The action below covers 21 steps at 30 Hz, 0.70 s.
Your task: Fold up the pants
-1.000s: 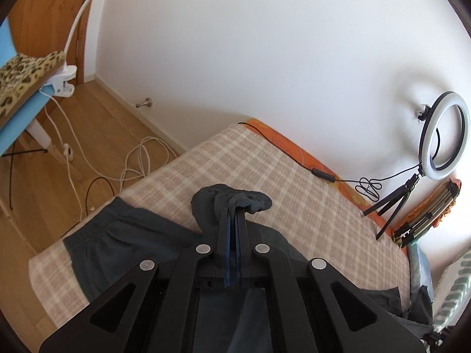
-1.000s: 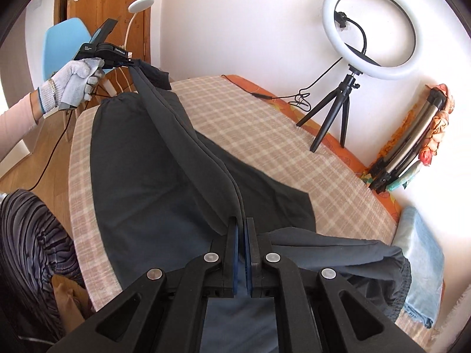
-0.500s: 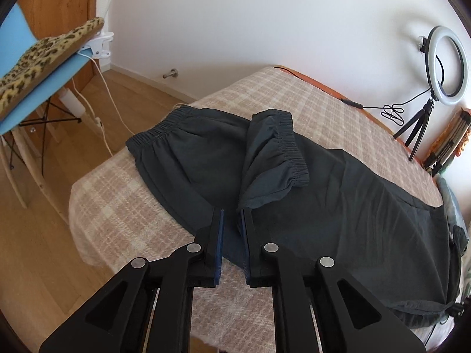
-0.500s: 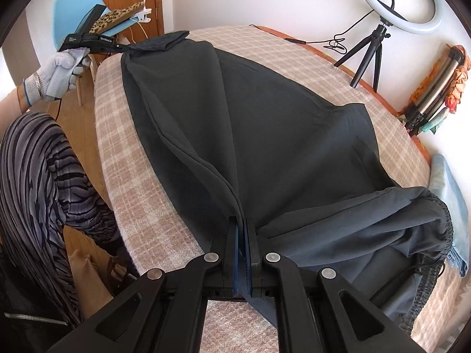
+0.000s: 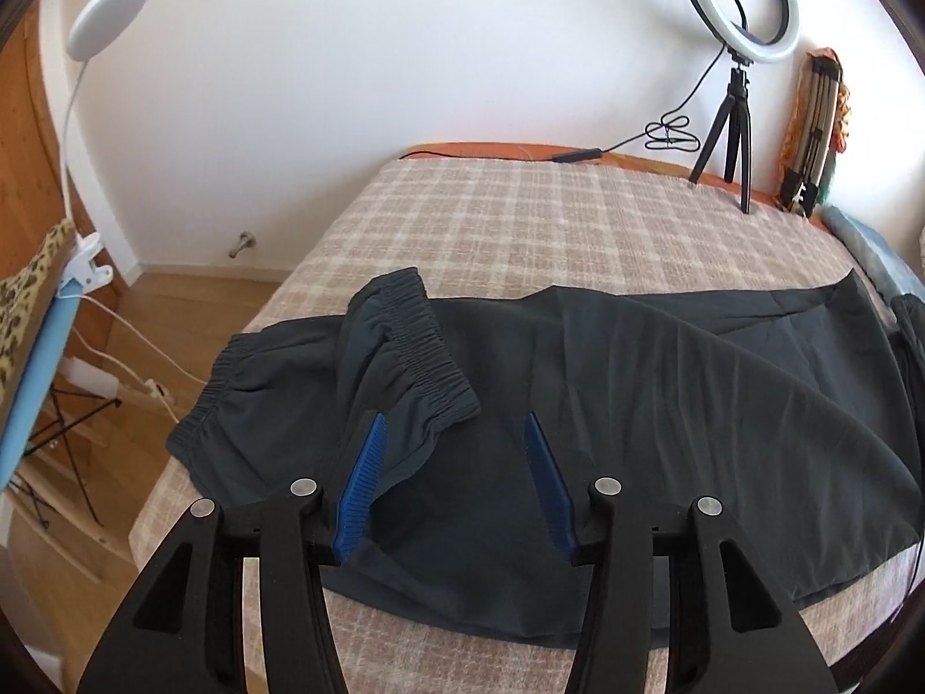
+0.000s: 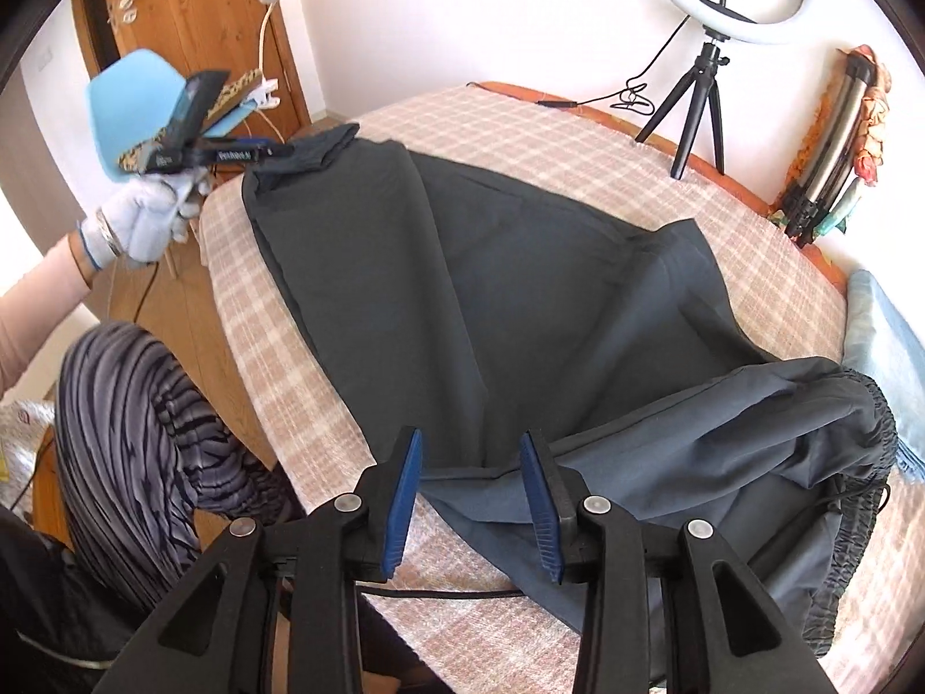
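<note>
Your left gripper (image 5: 457, 465) has just been opening; its jaws stand about half apart over the pants (image 5: 636, 405), the blue pads (image 5: 361, 488) pressing on nothing. The cloth lies slack beneath and between them. Your right gripper (image 6: 471, 488) has likewise just been opening, jaws parted a moderate way, and it grips nothing either; the near edge of the pants (image 6: 491, 301) runs under the gap.

The dark pants lie spread flat on the checked blanket (image 5: 549, 231) that covers the bed. In the left wrist view the two leg cuffs sit at about ten o'clock from your gripper, one elastic cuff (image 5: 428, 347) flopped over the other leg, and the fabric stretches away toward three o'clock. In the right wrist view the legs run up toward eleven o'clock, where your gloved left hand (image 6: 144, 220) holds the other gripper at the cuff end, and the elastic waistband (image 6: 867, 462) bunches at about three o'clock near the bed's edge.

A ring light (image 5: 734, 0) on a small tripod stands at one o'clock against the white wall. A blue chair (image 6: 133, 104) sits at ten o'clock in the right wrist view.
</note>
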{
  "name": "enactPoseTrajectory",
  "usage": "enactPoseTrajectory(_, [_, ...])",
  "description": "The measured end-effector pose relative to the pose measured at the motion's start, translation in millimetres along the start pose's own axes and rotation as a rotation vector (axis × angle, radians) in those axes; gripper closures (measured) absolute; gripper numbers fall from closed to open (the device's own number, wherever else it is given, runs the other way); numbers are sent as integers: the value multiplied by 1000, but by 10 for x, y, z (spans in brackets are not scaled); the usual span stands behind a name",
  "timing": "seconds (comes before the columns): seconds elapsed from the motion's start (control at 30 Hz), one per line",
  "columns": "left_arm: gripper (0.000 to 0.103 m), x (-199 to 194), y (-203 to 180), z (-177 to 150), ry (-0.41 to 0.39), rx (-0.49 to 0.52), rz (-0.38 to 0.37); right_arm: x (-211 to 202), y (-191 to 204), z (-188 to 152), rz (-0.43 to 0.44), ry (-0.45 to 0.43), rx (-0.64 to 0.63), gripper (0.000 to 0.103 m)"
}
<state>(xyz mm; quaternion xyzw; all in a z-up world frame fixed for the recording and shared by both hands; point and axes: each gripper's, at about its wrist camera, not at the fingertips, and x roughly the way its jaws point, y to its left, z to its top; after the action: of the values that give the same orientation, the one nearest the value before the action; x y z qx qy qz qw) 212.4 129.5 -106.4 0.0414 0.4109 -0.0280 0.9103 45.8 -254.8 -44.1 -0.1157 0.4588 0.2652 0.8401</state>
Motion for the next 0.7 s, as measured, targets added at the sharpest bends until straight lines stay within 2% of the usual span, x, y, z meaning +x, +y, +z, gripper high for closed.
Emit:
enactPoseTrajectory(0.17, [54, 390, -1, -2, 84, 32, 9, -58, -50, 324, -17, -72, 21, 63])
enactPoseTrajectory(0.27, [54, 478, 68, -31, 82, 30, 51, 111, -58, 613, -28, -83, -14, 63])
enactPoseTrajectory(0.33, [55, 494, 133, -56, 68, 5, 35, 305, -72, 841, -16, -71, -41, 63])
enactPoseTrajectory(0.37, [62, 499, 166, -69, 62, -9, 27, 420, -75, 956, -18, -62, -61, 63])
enactPoseTrajectory(0.4, [78, 508, 194, -76, 61, -22, 16, 550, -87, 1075, -24, -53, -78, 63])
enactPoseTrajectory(0.47, [90, 514, 252, -81, 50, -44, 8, 823, -109, 1285, -13, -26, -104, 63])
enactPoseTrajectory(0.53, [91, 447, 375, -97, 14, -102, -8, 1103, -108, 1484, 1, 3, -136, 63])
enactPoseTrajectory(0.63, [91, 296, 723, -160, -47, -292, -60, 1495, -100, 1699, -1, 44, -188, 63])
enactPoseTrajectory(0.7, [91, 233, 949, -244, -78, -392, -61, 1704, -107, 1799, 18, 71, -208, 63])
